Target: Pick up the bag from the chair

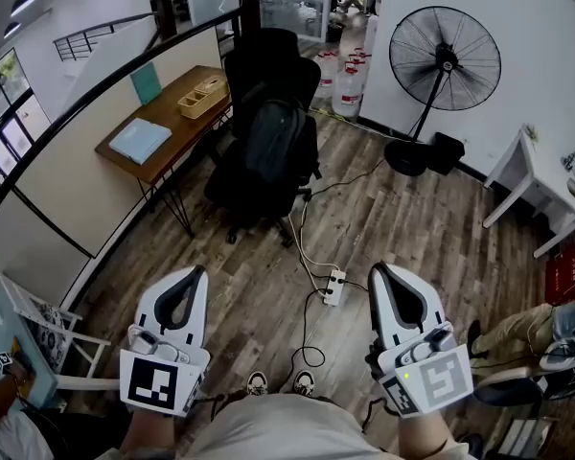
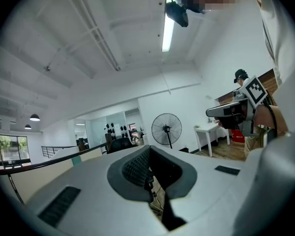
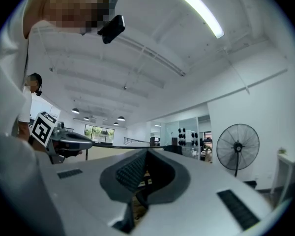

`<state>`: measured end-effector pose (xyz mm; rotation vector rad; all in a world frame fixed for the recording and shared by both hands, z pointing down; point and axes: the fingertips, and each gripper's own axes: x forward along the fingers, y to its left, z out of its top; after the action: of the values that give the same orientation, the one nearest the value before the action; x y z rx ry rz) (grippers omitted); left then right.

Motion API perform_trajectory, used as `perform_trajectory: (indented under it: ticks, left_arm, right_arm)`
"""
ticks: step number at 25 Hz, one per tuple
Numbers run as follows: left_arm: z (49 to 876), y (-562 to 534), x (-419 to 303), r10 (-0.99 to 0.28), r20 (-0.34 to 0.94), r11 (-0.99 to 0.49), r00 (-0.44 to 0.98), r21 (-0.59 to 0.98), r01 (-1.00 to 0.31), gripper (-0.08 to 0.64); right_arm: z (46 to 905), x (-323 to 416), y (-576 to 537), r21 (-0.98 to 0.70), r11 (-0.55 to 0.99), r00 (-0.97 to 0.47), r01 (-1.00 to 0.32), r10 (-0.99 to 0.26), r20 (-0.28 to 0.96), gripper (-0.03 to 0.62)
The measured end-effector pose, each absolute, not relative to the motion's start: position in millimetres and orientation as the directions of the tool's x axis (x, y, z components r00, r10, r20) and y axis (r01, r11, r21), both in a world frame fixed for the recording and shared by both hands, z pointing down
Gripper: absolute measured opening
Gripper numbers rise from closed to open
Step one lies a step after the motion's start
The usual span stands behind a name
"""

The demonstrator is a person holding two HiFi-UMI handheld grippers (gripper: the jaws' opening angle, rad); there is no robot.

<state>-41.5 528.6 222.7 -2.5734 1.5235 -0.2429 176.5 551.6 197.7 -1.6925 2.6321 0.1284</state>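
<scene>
A dark grey backpack (image 1: 274,140) leans upright against the back of a black office chair (image 1: 259,175) at the middle top of the head view. My left gripper (image 1: 190,272) and right gripper (image 1: 379,269) are held low near my body, far short of the chair. Both have their jaws closed together with nothing between them. In the left gripper view the left gripper (image 2: 148,150) points up over the chair top (image 2: 119,144). In the right gripper view the right gripper (image 3: 146,154) points level across the room; the bag is hidden there.
A wooden desk (image 1: 163,123) with a tray stands left of the chair. A power strip (image 1: 333,287) and cables lie on the wood floor between me and the chair. A standing fan (image 1: 441,65) is at the right, with a white table (image 1: 541,175) beyond it.
</scene>
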Motion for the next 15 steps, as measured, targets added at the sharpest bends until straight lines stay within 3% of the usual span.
perform_trajectory:
  ticks: [6, 7, 8, 9, 10, 11, 15]
  left_arm:
    - [216, 524, -30, -0.895, 0.022, -0.439, 0.445, -0.208, -0.874, 0.002]
    - [218, 524, -27, -0.896, 0.024, -0.439, 0.443, -0.198, -0.876, 0.002]
    - [220, 524, -23, -0.895, 0.027, -0.441, 0.445, -0.190, -0.877, 0.004]
    - [222, 524, -17, -0.892, 0.031, -0.449, 0.451, -0.187, -0.874, 0.093]
    - [224, 525, -9, -0.885, 0.034, -0.461, 0.463, -0.190, -0.867, 0.258]
    - [224, 527, -2, -0.879, 0.031, -0.473, 0.476, -0.197, -0.859, 0.338]
    - [227, 537, 14, -0.890, -0.007, -0.446, 0.457, -0.198, -0.873, 0.407]
  right_arm:
    - [196, 195, 550, 0.063, 0.400, -0.404, -0.914, -0.912, -0.076, 0.003]
    - [193, 197, 550, 0.047, 0.410, -0.413, -0.911, -0.906, -0.098, 0.058]
    - [190, 199, 550, 0.027, 0.424, -0.424, -0.905, -0.897, -0.122, 0.223]
    - [188, 202, 549, 0.006, 0.433, -0.429, -0.901, -0.892, -0.145, 0.389]
    - [188, 208, 548, -0.013, 0.432, -0.424, -0.902, -0.891, -0.163, 0.492]
    - [188, 214, 547, -0.025, 0.422, -0.412, -0.906, -0.894, -0.175, 0.549]
    - [194, 230, 544, -0.009, 0.390, -0.383, -0.921, -0.907, -0.177, 0.580]
